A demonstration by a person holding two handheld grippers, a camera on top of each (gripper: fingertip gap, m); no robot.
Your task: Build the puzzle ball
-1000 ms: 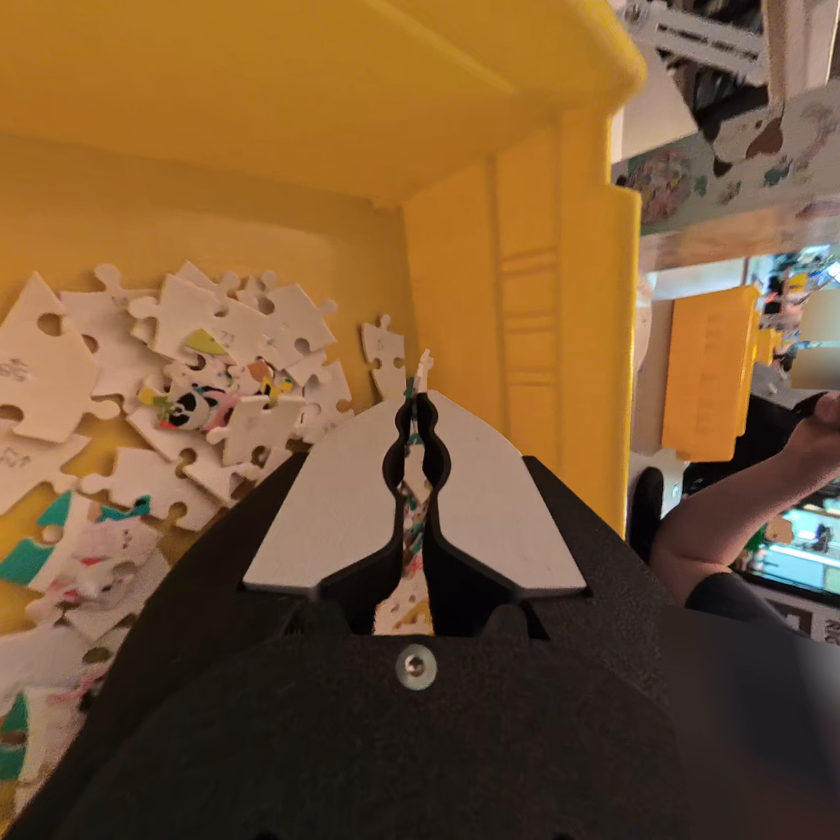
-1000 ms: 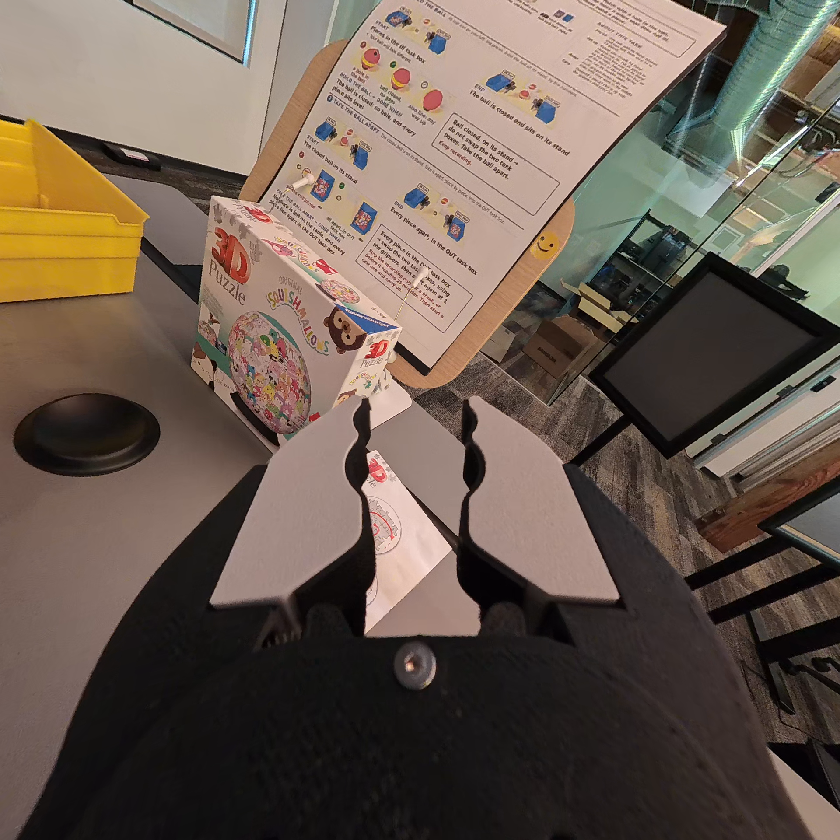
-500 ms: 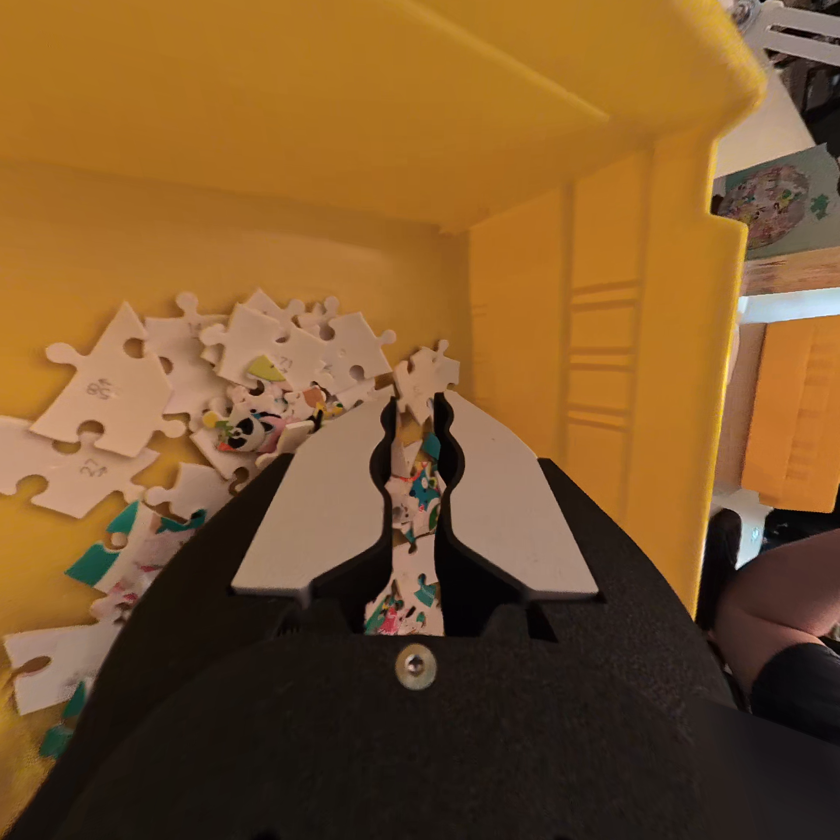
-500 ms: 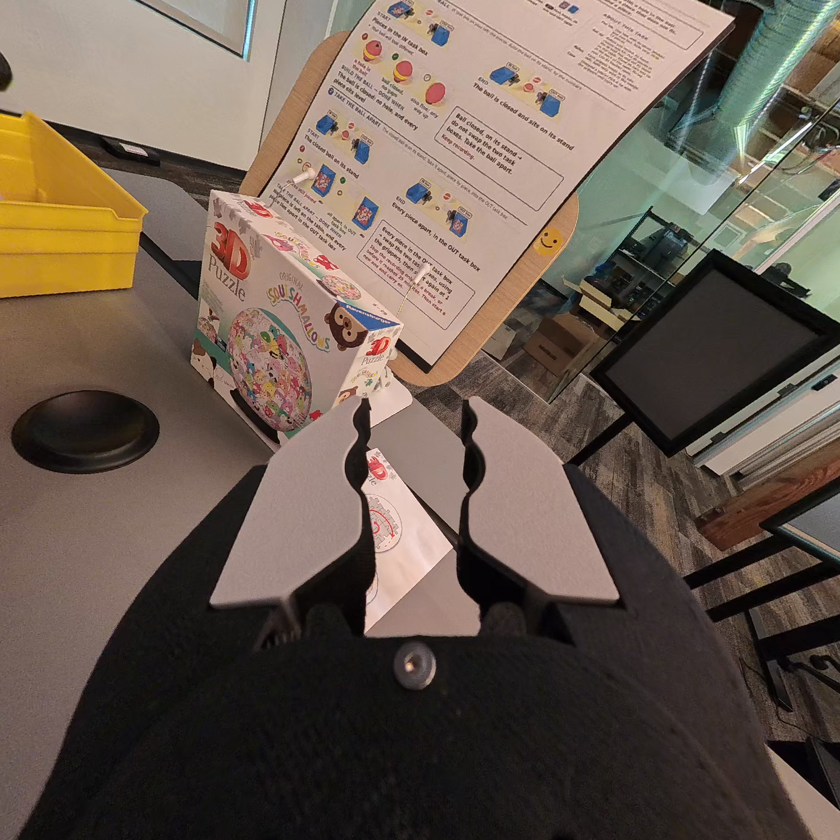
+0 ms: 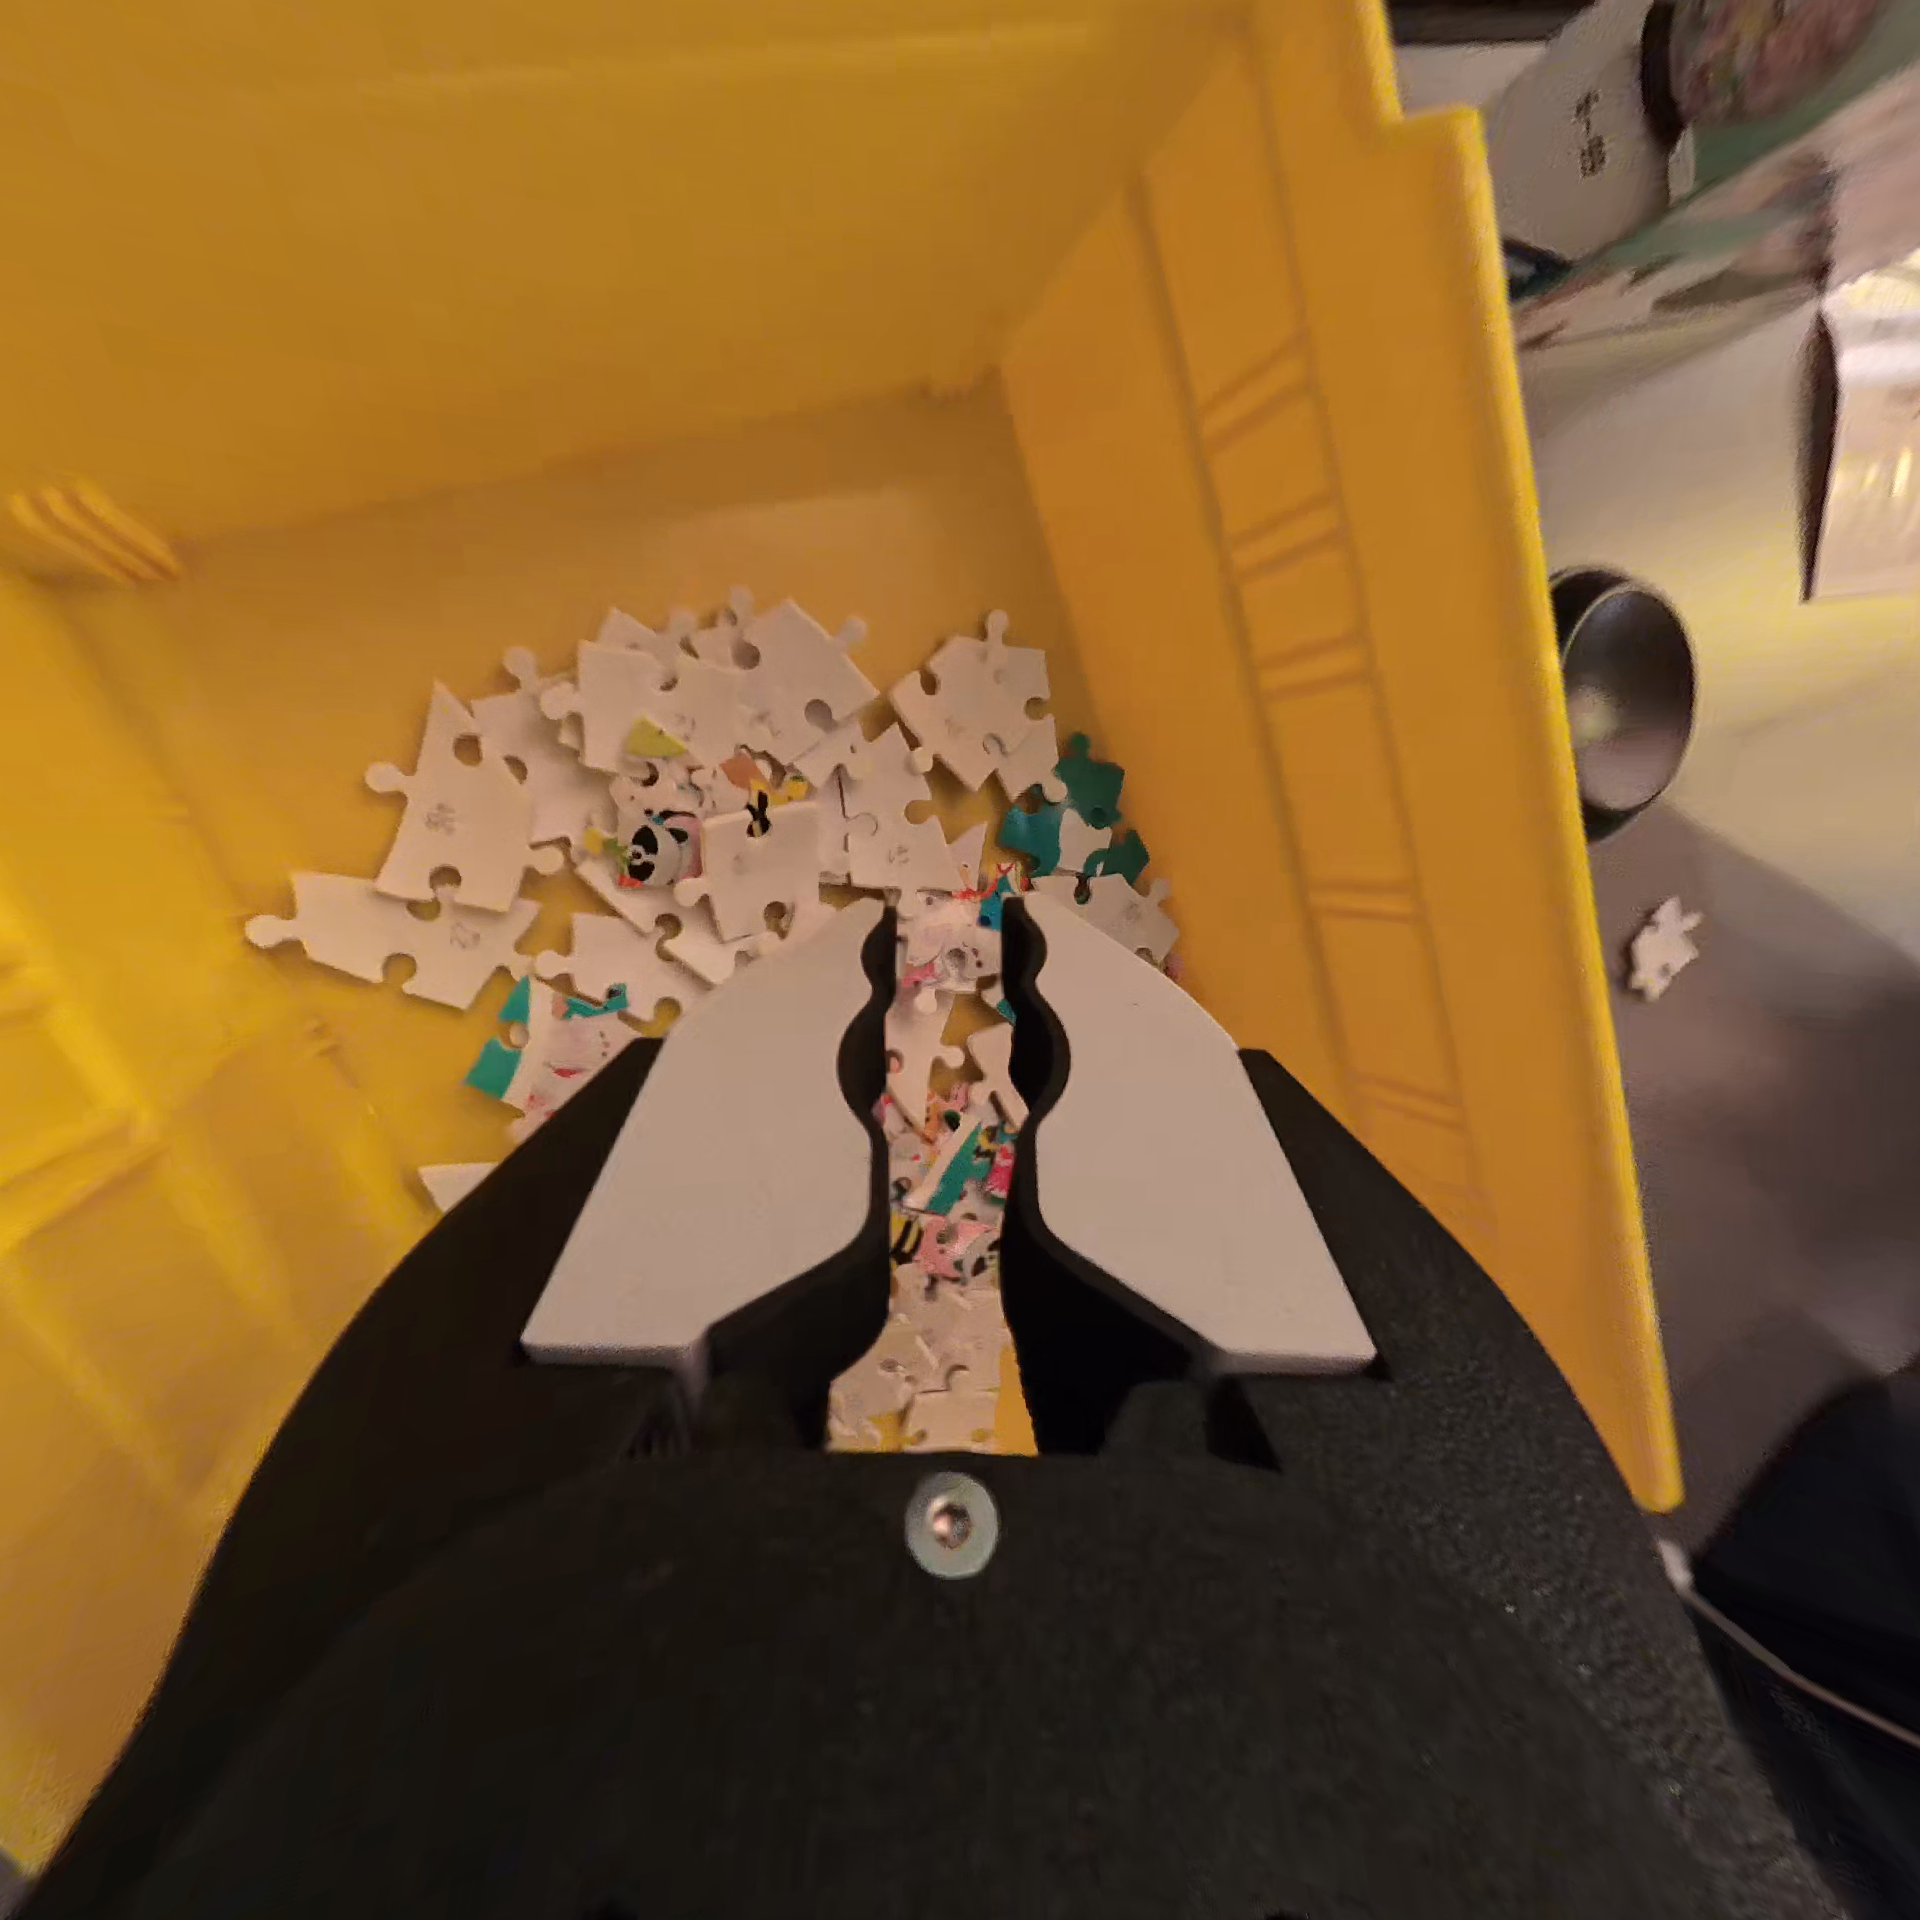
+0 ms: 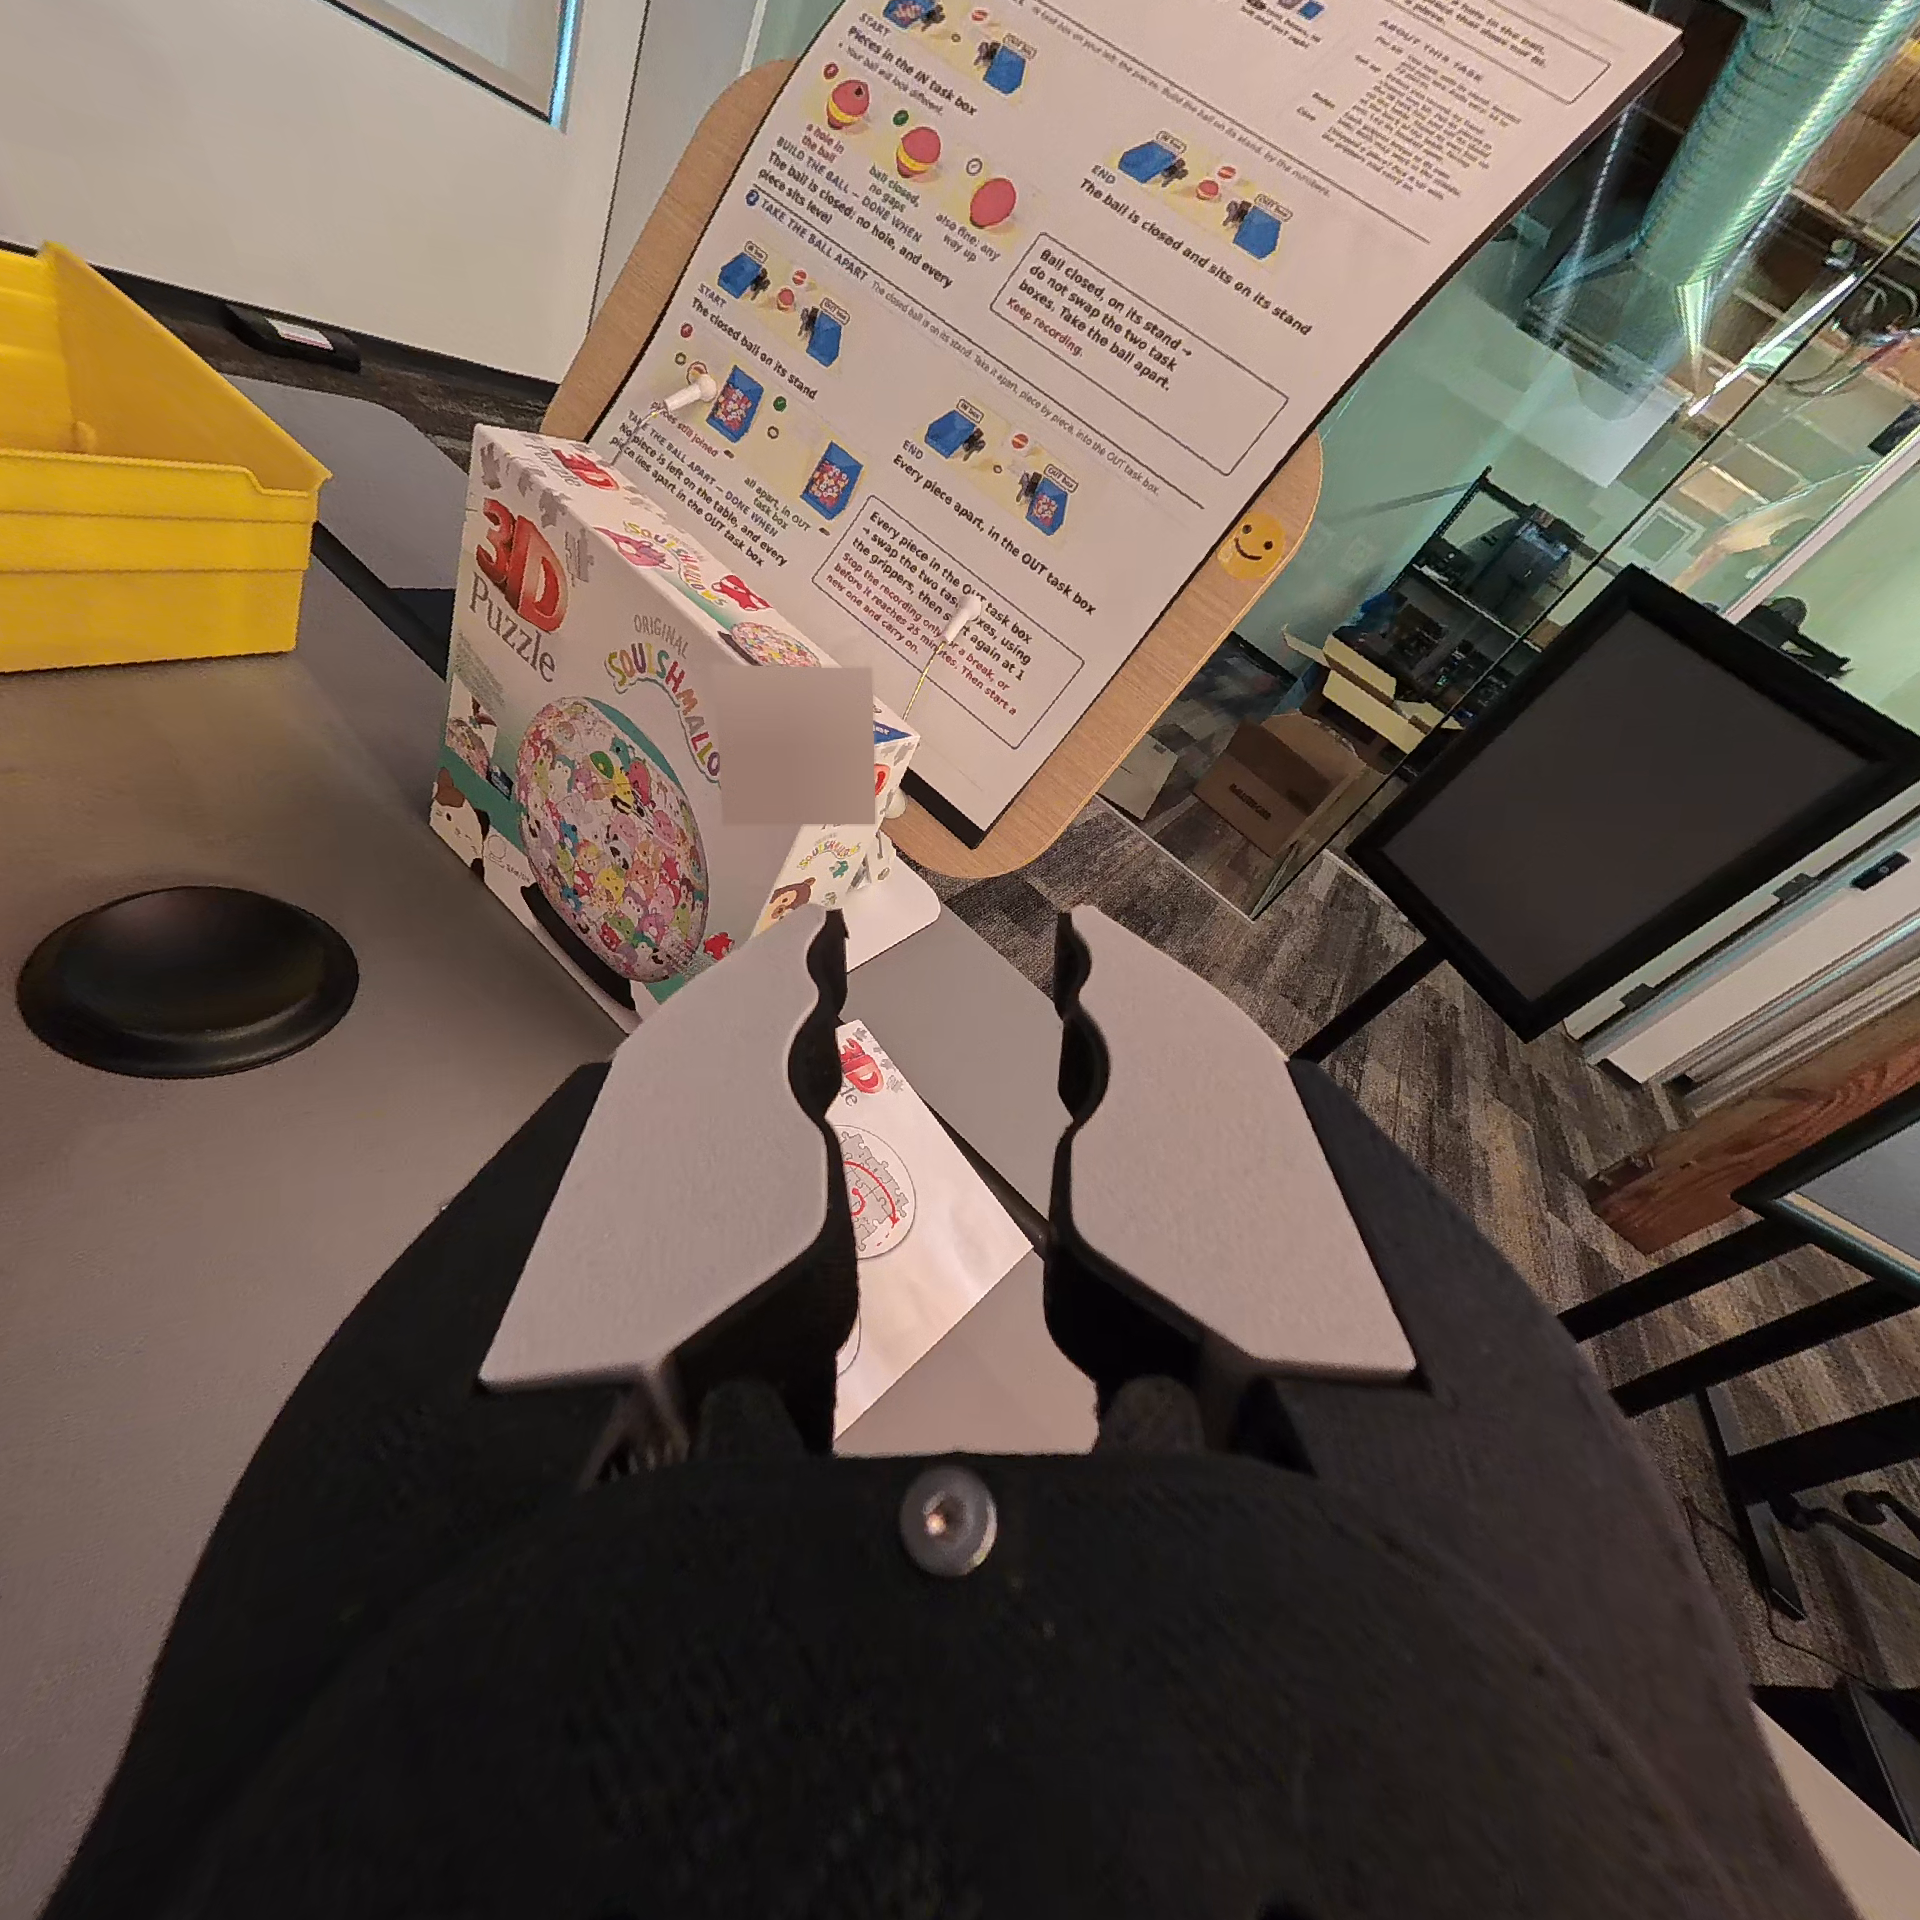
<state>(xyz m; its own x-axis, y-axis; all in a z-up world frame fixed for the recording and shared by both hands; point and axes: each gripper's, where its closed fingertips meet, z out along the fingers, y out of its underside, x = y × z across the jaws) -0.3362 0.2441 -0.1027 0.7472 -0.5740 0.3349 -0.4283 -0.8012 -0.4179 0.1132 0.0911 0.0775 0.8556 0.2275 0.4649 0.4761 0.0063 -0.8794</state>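
Both grippers are parted and hold nothing. Inside the yellow bin (image 5: 727,312), the left gripper (image 5: 943,914) points down at a heap of puzzle pieces (image 5: 727,790), its jaws a narrow gap apart with loose pieces showing through the gap below them; whether the tips touch any piece cannot be told. Most pieces lie white side up, a few show coloured print, and a teal piece (image 5: 1081,790) sits at the right of the heap against the bin's right wall. Outside that wall, on the grey table (image 5: 1766,1091), a single white piece (image 5: 1660,948) lies alone, with a round black grommet (image 5: 1626,717) farther off. No assembled ball is in view; the puzzle is only loose pieces in the bin. The right gripper (image 6: 945,925) hangs over the near right part of the table (image 6: 208,1195), its jaws wider apart than the left's, with a white leaflet (image 6: 914,1226) lying flat on the table beneath them. Just beyond its tips stands the puzzle box (image 6: 603,748), upright on the table, and behind the box an instruction board (image 6: 1091,312) leans back on a wooden stand. At far left sits a yellow bin (image 6: 135,499), and a black grommet (image 6: 187,982) is set into the table to the left of the box. A dark screen (image 6: 1631,821) stands on the floor at right
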